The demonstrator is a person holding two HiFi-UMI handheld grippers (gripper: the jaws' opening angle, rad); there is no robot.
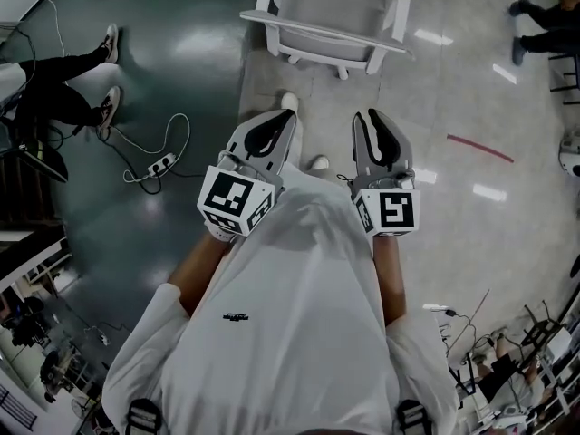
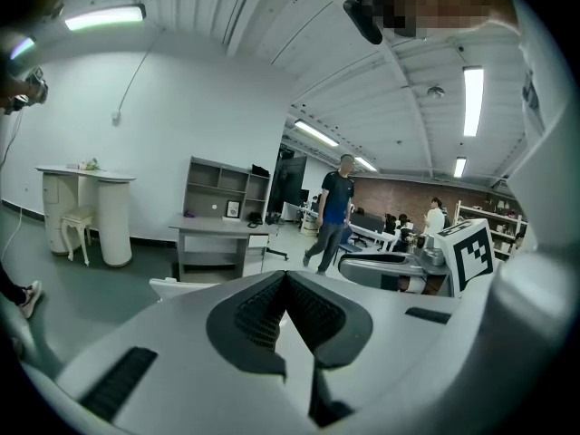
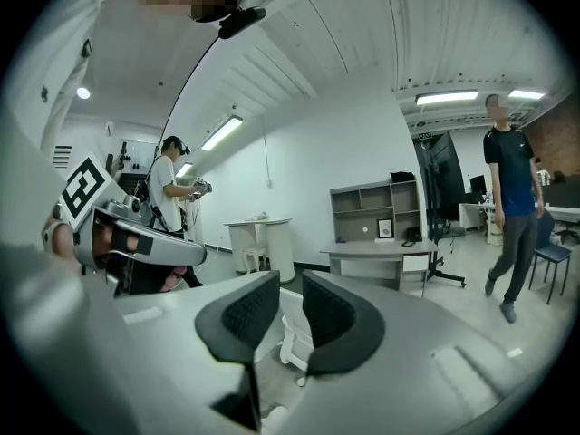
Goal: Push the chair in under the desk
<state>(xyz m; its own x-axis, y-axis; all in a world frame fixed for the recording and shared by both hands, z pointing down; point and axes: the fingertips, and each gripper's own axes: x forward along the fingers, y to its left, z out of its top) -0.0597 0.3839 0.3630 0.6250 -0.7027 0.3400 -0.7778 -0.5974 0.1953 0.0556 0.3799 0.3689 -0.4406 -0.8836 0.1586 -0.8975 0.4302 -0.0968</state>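
A white chair (image 1: 335, 25) stands on the floor ahead of me, its back rail toward me. Both grippers are held side by side short of it, touching nothing. My left gripper (image 1: 276, 120) has its jaws shut with nothing between them; in the left gripper view (image 2: 284, 279) only a white edge of the chair (image 2: 172, 288) shows past them. My right gripper (image 1: 374, 116) is open with an empty gap (image 3: 290, 284), and the chair's frame (image 3: 292, 329) shows through that gap. A grey desk (image 3: 381, 254) with a shelf unit stands farther off, also seen as the desk (image 2: 217, 234).
A seated person's legs and shoes (image 1: 109, 107) are at the left, beside a power strip with cable (image 1: 161, 164). A person (image 3: 512, 216) walks past on the right. A red tape line (image 1: 480, 148) marks the floor. A white rounded table (image 2: 86, 211) stands by the wall.
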